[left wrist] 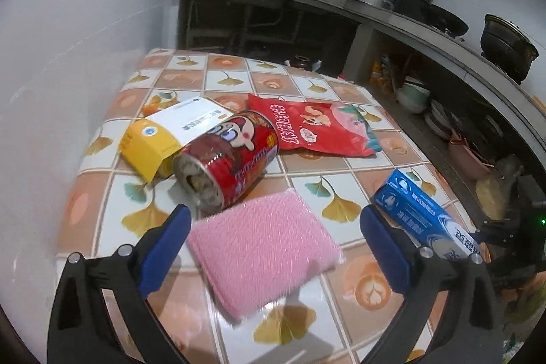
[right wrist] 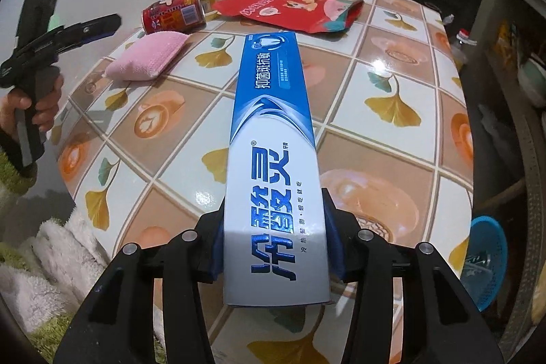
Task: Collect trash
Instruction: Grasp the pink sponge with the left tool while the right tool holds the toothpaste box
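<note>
My left gripper (left wrist: pixel 274 214) stands wide open just above a pink sponge (left wrist: pixel 262 255) lying flat on the tiled table (left wrist: pixel 191 70); nothing is between its pads. Beyond the sponge a red can (left wrist: pixel 228 159) lies on its side against a yellow-and-white carton (left wrist: pixel 160 139), with a red snack bag (left wrist: pixel 307 128) to their right. My right gripper (right wrist: pixel 273 220) is shut on the near end of a long blue-and-white toothpaste box (right wrist: pixel 273 125), which is raised over the table. From the right wrist, the left gripper (right wrist: pixel 82 5) hovers up-left of the sponge (right wrist: pixel 150 57).
A hand (right wrist: pixel 20 108) holds the left gripper at the table's left edge. White towels (right wrist: pixel 51 261) lie low on the left, a blue basket (right wrist: pixel 488 261) sits on the floor at right. A counter with pots and shelves (left wrist: pixel 443 33) runs behind and right of the table.
</note>
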A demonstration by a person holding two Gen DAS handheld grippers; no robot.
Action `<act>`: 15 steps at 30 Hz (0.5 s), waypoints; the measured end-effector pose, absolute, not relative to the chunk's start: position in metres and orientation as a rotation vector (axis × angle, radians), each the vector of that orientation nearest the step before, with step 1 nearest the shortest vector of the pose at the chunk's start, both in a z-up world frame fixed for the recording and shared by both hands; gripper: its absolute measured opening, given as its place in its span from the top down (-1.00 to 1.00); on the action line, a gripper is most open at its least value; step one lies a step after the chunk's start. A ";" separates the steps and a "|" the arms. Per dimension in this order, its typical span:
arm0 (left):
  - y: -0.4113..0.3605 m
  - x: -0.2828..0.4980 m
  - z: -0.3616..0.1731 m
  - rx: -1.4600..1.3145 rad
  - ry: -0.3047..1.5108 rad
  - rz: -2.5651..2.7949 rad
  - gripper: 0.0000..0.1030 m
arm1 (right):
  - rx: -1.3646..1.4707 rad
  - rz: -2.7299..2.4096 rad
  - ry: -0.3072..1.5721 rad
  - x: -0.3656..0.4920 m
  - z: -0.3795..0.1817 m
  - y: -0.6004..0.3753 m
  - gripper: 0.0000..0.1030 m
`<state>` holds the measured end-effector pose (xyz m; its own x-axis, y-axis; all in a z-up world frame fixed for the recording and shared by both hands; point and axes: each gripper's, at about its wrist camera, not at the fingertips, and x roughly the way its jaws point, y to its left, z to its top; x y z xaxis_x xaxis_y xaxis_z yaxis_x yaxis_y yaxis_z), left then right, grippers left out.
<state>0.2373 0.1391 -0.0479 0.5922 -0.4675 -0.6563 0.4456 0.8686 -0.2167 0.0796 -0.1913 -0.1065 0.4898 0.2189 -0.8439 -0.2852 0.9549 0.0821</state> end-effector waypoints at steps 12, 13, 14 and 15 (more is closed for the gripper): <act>0.141 0.278 -0.086 -0.143 0.940 -0.554 -0.89 | -0.063 0.311 1.008 0.079 -0.106 -0.191 0.08; 0.141 0.276 -0.086 -0.152 0.944 -0.566 -0.89 | -0.062 0.313 1.007 0.079 -0.106 -0.192 0.06; 0.141 0.274 -0.085 -0.164 0.953 -0.582 -0.89 | -0.060 0.314 1.006 0.079 -0.106 -0.192 0.06; 0.141 0.269 -0.085 -0.181 0.969 -0.604 -0.89 | -0.058 0.313 1.006 0.079 -0.106 -0.192 0.05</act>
<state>0.2694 0.1409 -0.0851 0.4176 -0.5562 -0.7185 0.4000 0.8225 -0.4043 0.0790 -0.1915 -0.1064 0.4947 0.2317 -0.8376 -0.2851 0.9537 0.0954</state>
